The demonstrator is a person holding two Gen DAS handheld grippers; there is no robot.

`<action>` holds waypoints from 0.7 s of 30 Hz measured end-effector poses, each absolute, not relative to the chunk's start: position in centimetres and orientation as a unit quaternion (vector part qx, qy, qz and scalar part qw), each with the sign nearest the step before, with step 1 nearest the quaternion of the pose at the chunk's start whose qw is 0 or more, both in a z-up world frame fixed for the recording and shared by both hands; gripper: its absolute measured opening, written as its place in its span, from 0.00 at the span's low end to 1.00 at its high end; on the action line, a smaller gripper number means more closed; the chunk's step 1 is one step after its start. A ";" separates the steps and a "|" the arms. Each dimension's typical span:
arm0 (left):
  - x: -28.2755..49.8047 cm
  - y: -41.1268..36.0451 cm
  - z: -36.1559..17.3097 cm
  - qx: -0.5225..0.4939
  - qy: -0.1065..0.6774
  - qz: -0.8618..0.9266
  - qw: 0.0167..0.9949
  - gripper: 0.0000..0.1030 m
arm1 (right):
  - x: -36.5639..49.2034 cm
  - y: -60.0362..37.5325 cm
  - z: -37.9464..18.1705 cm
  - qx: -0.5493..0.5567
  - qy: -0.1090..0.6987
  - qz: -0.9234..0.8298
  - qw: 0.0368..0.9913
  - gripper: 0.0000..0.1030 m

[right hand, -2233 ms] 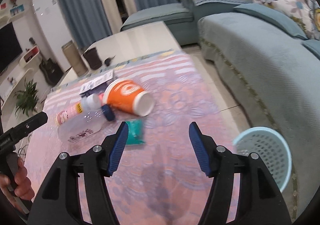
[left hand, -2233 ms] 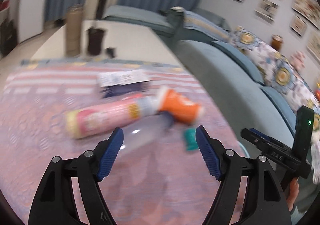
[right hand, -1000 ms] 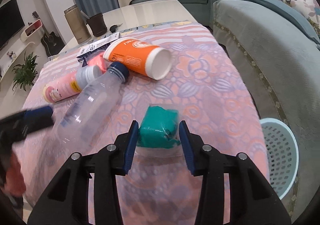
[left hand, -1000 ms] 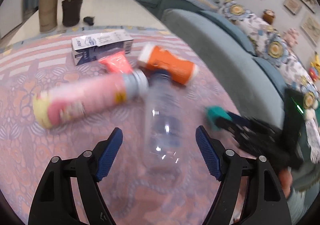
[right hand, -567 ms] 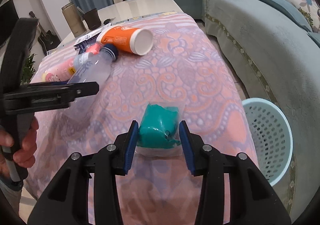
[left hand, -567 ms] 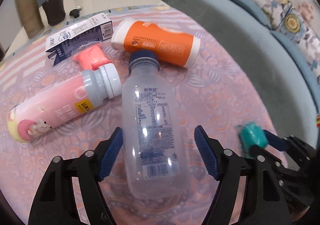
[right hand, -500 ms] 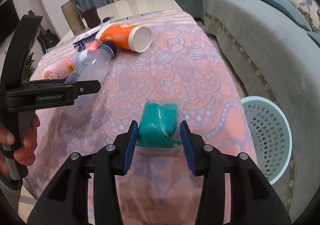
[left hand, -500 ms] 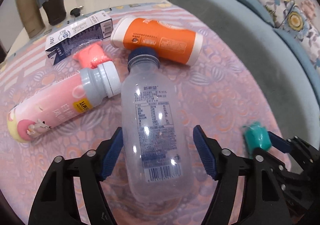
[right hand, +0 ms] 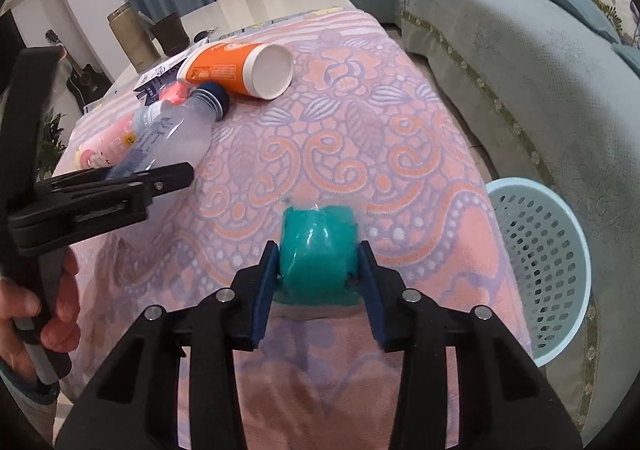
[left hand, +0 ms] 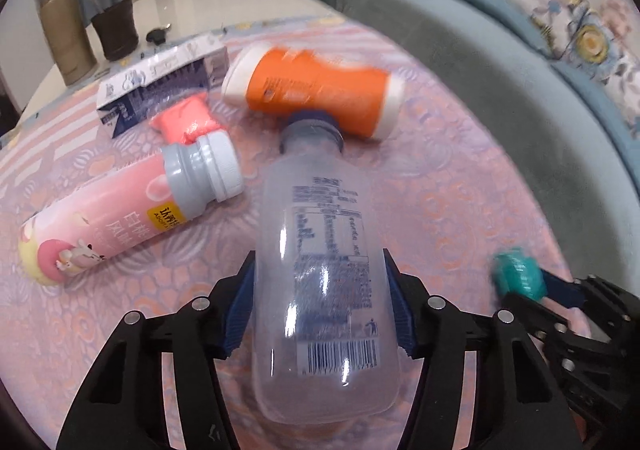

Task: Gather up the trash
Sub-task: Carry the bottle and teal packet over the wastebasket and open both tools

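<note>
The left claw (left hand: 320,302) clamps one clear, blue-capped plastic bottle (left hand: 324,278); the right claw (right hand: 318,274) pinches one crumpled teal wrapper (right hand: 316,250).

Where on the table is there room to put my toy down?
The bare cloth between the orange cup, the teal packet and the sofa-side edge is free. The far-left corner is crowded: clear bottle, pink bottle, carton.

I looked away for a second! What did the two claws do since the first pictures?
The left claw moved in and closed around the clear bottle. The right claw grabbed the teal wrapper and carried it back toward the blue basket. The pink bottle, orange tub and carton stayed put.
</note>
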State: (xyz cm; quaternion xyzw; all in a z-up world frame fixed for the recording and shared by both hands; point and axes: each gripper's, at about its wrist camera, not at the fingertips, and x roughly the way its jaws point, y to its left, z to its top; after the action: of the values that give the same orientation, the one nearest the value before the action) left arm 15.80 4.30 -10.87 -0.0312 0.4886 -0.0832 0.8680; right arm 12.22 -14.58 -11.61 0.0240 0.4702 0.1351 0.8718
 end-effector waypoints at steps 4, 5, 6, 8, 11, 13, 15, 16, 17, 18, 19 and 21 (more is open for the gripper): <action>14.4 3.2 -8.2 -0.040 0.452 -0.111 0.884 0.53 | 11.6 -15.5 -9.8 0.033 0.445 0.133 0.885 0.34; 14.3 2.9 -7.6 -0.041 0.444 -0.117 0.887 0.53 | 11.5 -15.8 -9.2 0.037 0.437 0.131 0.889 0.33; 14.0 2.4 -6.8 -0.042 0.434 -0.125 0.891 0.53 | 11.4 -16.3 -8.5 0.039 0.429 0.127 0.893 0.33; 13.5 1.4 -5.4 -0.043 0.417 -0.137 0.897 0.53 | 11.3 -17.3 -7.4 0.045 0.416 0.119 0.900 0.33; 13.1 -0.4 -3.2 -0.044 0.391 -0.159 0.906 0.53 | 11.0 -19.7 -5.3 0.057 0.389 0.094 0.915 0.33; 13.0 -1.8 -1.9 -0.041 0.375 -0.175 0.910 0.53 | 10.9 -21.3 -4.4 0.070 0.377 0.083 0.920 0.33; 12.9 -3.2 -1.0 -0.040 0.365 -0.192 0.910 0.54 | 10.8 -23.3 -3.5 0.081 0.365 0.069 0.925 0.33; 12.9 -4.3 -0.5 -0.039 0.360 -0.203 0.910 0.53 | 10.8 -24.3 -3.2 0.087 0.360 0.062 0.927 0.33; 13.0 -5.4 -0.2 -0.036 0.357 -0.212 0.909 0.53 | 10.9 -25.1 -3.1 0.091 0.358 0.057 0.928 0.33; 13.1 -6.1 -0.2 -0.034 0.355 -0.219 0.908 0.53 | 10.9 -26.1 -3.0 0.095 0.355 0.046 0.929 0.33; 13.3 -7.4 -0.1 -0.030 0.353 -0.229 0.907 0.54 | 11.0 -27.2 -3.1 0.099 0.354 0.035 0.929 0.33; 13.6 -9.3 -0.2 -0.027 0.353 -0.246 0.902 0.54 | 11.0 -29.1 -3.5 0.108 0.356 0.015 0.928 0.33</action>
State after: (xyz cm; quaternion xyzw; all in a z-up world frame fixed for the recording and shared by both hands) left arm 13.61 -9.27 -0.16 -0.0270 0.3529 -0.2457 0.9024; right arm 11.04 -29.13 -3.52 0.1079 0.3557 0.0150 0.9282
